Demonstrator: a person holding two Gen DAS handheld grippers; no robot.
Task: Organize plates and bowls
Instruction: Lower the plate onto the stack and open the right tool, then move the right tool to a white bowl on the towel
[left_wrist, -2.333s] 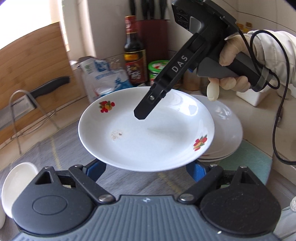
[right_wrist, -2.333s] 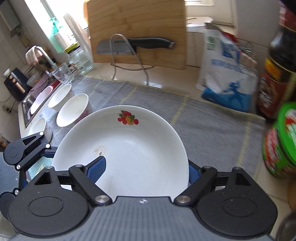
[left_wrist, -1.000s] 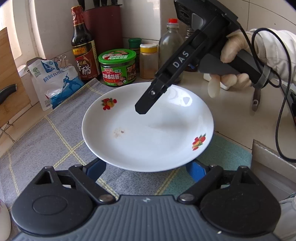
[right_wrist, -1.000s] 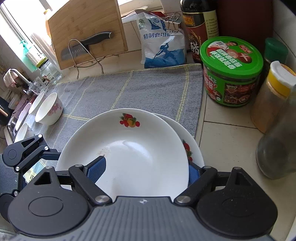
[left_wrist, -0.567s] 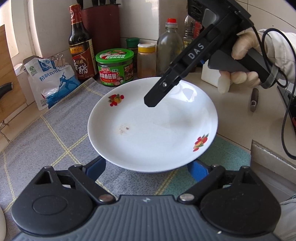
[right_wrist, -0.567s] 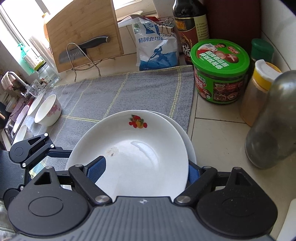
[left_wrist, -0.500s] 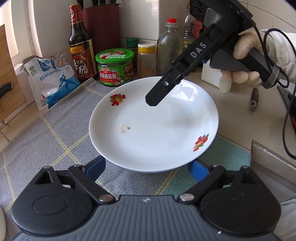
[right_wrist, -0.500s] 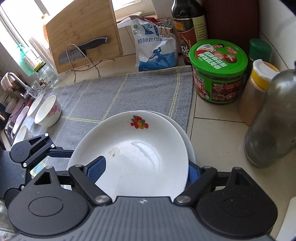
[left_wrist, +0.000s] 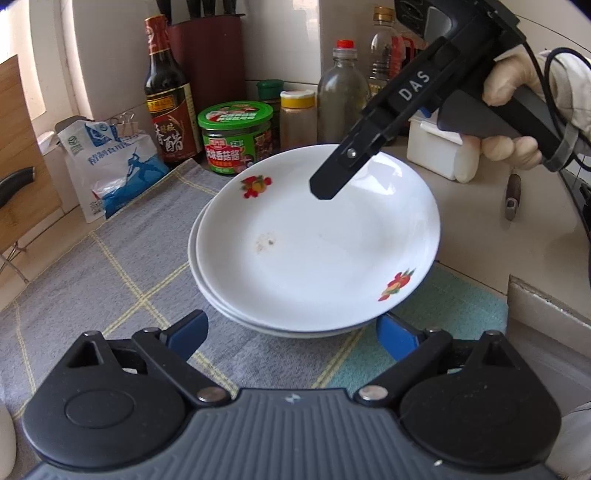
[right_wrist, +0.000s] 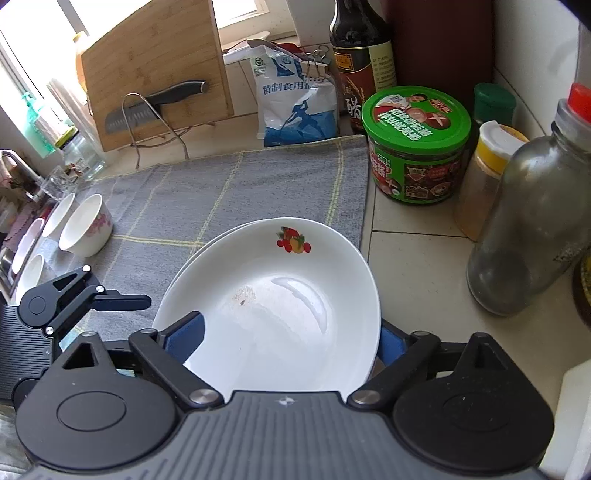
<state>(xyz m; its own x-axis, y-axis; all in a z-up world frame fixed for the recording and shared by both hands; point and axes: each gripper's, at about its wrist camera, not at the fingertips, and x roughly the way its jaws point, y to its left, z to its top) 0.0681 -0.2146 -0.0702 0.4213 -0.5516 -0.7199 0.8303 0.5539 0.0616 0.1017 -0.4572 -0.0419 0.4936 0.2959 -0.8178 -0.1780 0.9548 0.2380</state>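
A white plate with fruit prints (left_wrist: 317, 240) lies on top of another white plate (left_wrist: 199, 269) at the right end of the grey mat. It also shows in the right wrist view (right_wrist: 280, 306). My right gripper (right_wrist: 291, 336) stands open around the plate's near rim; its finger (left_wrist: 343, 162) hangs over the far rim in the left wrist view. My left gripper (left_wrist: 291, 328) is open and empty just before the stack, its blue pads clear of the plates. Several white bowls (right_wrist: 86, 225) stand at the mat's far left.
A green-lidded jar (right_wrist: 417, 144), a dark sauce bottle (left_wrist: 168, 99), spice jars (right_wrist: 487, 177), a glass bottle (right_wrist: 528, 236) and a salt bag (right_wrist: 295, 103) crowd the back. A cutting board with a knife (right_wrist: 155, 103) leans further left. A white box (left_wrist: 439, 147) stands at the right.
The plate has come down onto the other plate. My left gripper has drawn back from its rim and no longer holds it. The right gripper has moved with it.
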